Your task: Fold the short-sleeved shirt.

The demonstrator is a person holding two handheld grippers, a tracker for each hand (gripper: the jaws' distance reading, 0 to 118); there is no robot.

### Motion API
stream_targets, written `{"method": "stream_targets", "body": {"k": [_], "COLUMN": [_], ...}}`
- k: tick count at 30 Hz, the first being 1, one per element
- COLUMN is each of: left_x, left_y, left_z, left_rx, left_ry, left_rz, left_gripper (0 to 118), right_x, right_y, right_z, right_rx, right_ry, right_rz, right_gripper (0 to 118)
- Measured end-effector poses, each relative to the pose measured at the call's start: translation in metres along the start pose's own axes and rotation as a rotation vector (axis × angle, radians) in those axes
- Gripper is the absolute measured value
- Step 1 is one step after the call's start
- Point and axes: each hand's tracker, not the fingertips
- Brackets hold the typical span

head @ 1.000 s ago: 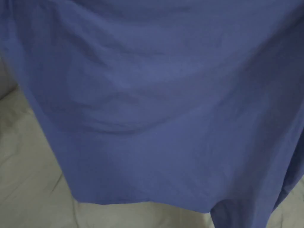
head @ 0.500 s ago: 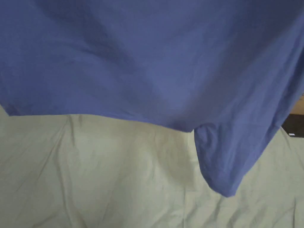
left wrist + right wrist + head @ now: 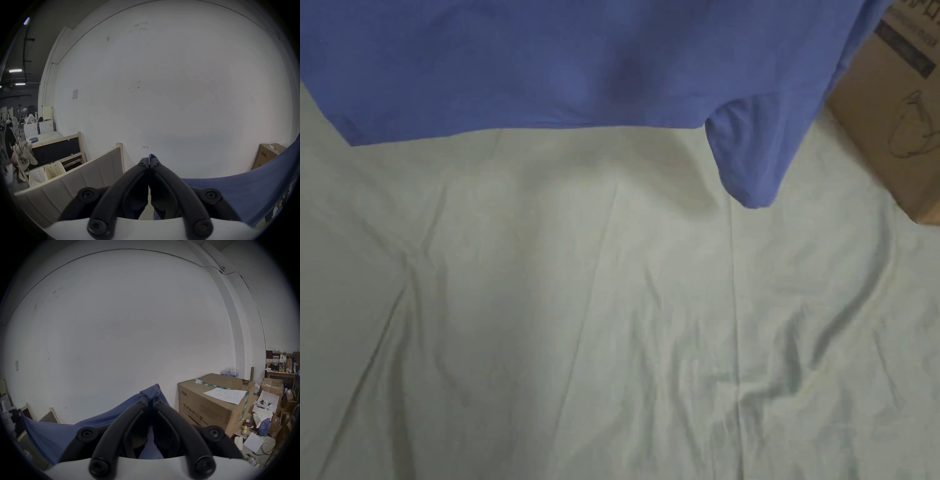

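Aloft, the shirt hangs over the sheet; left gripper and right gripper each pinch its fabric.

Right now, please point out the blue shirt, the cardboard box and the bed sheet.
blue shirt [image 3: 550,62]: head view, on its hanging body.
cardboard box [image 3: 900,112]: head view, on its brown side.
bed sheet [image 3: 581,312]: head view, on a bare wrinkled part.
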Motion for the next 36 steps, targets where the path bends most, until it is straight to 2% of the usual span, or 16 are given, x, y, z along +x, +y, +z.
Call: {"method": "stream_targets", "body": {"k": [5,8,10,13,16,24,29,33,36], "left_x": [0.008,0.012,0.012,0.006,-0.009,-0.071,-0.112,-0.149,-0.172], "left_y": [-0.043,-0.078,-0.112,-0.169,-0.223,-0.349,-0.418,-0.456,-0.469], "left_z": [-0.027,-0.038,-0.039,-0.029,-0.003,0.116,0.198,0.258,0.296], "left_rx": [0.048,-0.014,-0.07,-0.173,-0.293,-0.511,-0.627,-0.728,-0.735], "left_ry": [0.018,-0.001,-0.023,-0.059,-0.132,-0.189,-0.176,-0.155,-0.162], "left_rz": [-0.028,-0.055,-0.071,-0.097,-0.086,-0.022,0.009,0.073,0.112], "left_gripper": [0,0,0,0,0,0,0,0,0], "right_x": [-0.004,0.003,0.013,0.033,0.061,0.142,0.168,0.195,0.208], "right_y": [-0.042,-0.08,-0.11,-0.163,-0.214,-0.35,-0.42,-0.458,-0.476], "right_z": [-0.031,-0.044,-0.055,-0.047,-0.028,0.081,0.176,0.235,0.274], "right_rx": [0.061,0.064,-0.016,-0.12,-0.242,-0.517,-0.67,-0.742,-0.798], "right_ry": [0.008,0.004,-0.017,-0.007,-0.024,-0.008,-0.023,-0.052,-0.021], "right_rz": [-0.009,-0.008,0.025,-0.008,0.012,0.022,0.004,-0.062,-0.021], "right_gripper": [4,4,4,4,4,4,4,4,4]}}
